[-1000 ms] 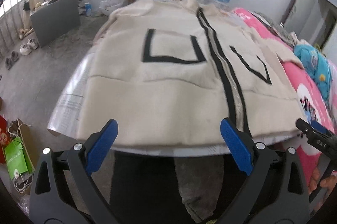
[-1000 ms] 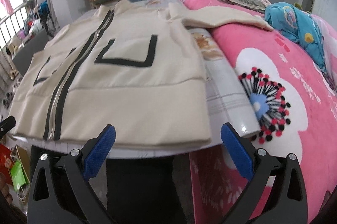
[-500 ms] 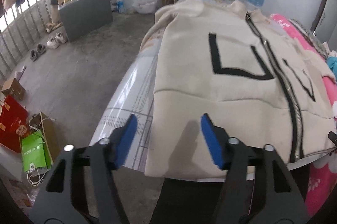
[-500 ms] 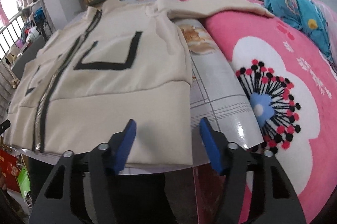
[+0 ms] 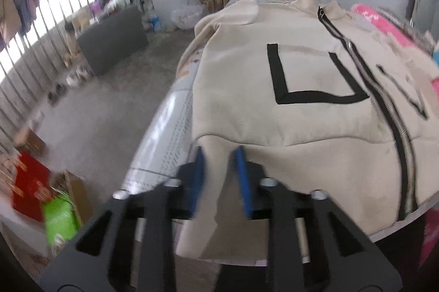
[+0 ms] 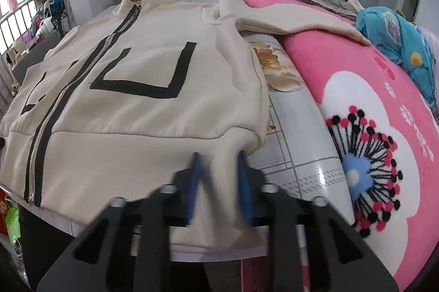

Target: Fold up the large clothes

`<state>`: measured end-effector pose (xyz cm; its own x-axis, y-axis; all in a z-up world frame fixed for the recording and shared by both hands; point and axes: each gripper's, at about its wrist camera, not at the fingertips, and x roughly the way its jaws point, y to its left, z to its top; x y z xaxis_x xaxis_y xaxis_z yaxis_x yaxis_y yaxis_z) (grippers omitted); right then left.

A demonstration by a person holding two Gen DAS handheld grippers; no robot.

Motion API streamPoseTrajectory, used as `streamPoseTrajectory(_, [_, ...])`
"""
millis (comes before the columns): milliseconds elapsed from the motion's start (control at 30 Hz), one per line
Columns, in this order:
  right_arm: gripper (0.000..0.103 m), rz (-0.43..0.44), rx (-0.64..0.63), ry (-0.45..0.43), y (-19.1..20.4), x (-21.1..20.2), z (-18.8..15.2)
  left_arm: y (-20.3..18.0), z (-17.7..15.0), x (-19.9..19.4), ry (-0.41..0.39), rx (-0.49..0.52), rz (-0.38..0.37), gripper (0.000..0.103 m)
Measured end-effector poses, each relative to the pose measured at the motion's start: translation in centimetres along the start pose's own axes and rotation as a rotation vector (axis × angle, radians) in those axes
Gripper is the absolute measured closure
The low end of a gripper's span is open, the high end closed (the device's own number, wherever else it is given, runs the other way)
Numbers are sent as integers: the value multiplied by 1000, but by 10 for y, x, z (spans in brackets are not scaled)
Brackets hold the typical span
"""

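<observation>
Now both tools are closing on the jacket [image 6: 142, 105] lying flat on the table [image 6: 296, 155]: left tool [image 5: 219, 176] pinching its left hem corner, right tool [image 6: 219, 179] its right, collar pointing away.

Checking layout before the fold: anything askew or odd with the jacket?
One thing: the jacket lies flat and zipped on the table, but one sleeve trails off it onto the pink blanket. The left claw and right claw are closing on hem corners, which bunch slightly between the jaws.
</observation>
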<state>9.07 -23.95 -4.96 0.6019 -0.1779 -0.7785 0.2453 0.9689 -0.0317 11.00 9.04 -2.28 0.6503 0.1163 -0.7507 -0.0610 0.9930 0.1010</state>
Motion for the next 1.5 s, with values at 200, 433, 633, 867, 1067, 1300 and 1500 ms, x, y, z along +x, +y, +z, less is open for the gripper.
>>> streamPoseTrajectory(200, [94,35,56,-26,-10,-22,0,4,7,-34,-70,39,-17,99])
streamPoseTrajectory(433, [95,31,41,-52,-13,-57,-12,15,-8,-78,-105,37,-66,99])
streamPoseTrajectory(633, [95,27,35,-46,-20,-91,-38,29,-45,-108,-58,16,-89,99])
streamPoseTrajectory(867, [91,14,48,43,-24,-85,-67,41,-71,-101,32,-5,-121,91])
streamPoseTrajectory(1067, [53,-1,44,-26,-24,-104,-58,40,-51,-110,-49,29,-100,62])
streamPoseTrajectory(1300, [27,98,-38,-61,16,-98,-26,19,-19,-100,-84,46,-114,37])
streamPoseTrajectory(1500, [12,171,-107,-75,65,-69,14,-16,10,-59,-18,77,-129,24])
